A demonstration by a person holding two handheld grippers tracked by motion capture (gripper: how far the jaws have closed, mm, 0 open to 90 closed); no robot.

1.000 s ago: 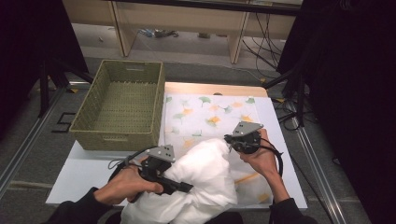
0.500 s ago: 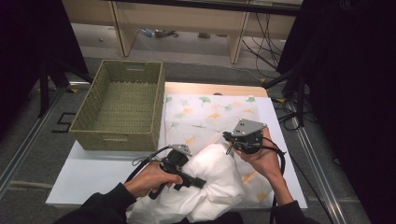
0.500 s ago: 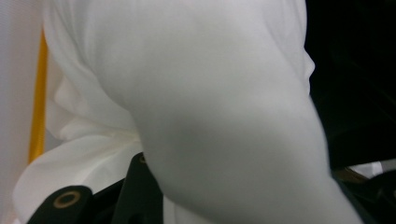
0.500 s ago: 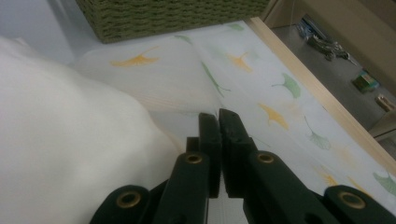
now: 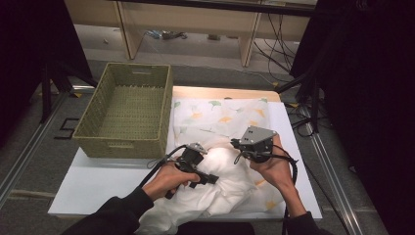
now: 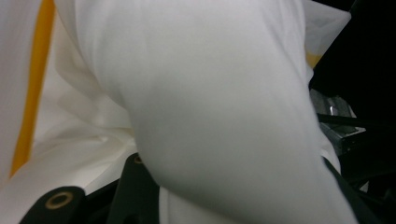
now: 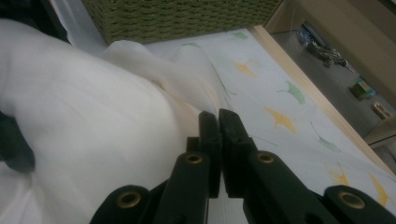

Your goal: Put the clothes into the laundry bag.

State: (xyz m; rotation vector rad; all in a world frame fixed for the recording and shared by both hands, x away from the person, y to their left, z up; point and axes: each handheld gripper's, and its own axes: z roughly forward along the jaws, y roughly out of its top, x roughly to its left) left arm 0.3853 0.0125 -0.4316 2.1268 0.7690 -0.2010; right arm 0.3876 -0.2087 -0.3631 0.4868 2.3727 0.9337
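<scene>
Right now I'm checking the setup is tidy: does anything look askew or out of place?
The white pillow bulges half out of the leaf-print pillowcase, hanging over the table's near edge. The basket sits square.

- We see a white pillow (image 5: pixel 220 183) at the near edge of the table, plain, with no print on its bulging cloth.
- We see the pillowcase (image 5: pixel 220 115) white, strewn with yellow and pale green ginkgo leaves; an orange-yellow stripe shows in the left gripper view.
- We see an olive-green woven basket (image 5: pixel 128 139) at the table's left edge.
- We see the table (image 5: pixel 93 183) white, with a light wood strip along its far edge.
- We see both grippers black: the right gripper (image 7: pixel 218 122) with brass-coloured rivets, a grey plate on top.
- We see black sleeves (image 5: pixel 115 213).
</scene>
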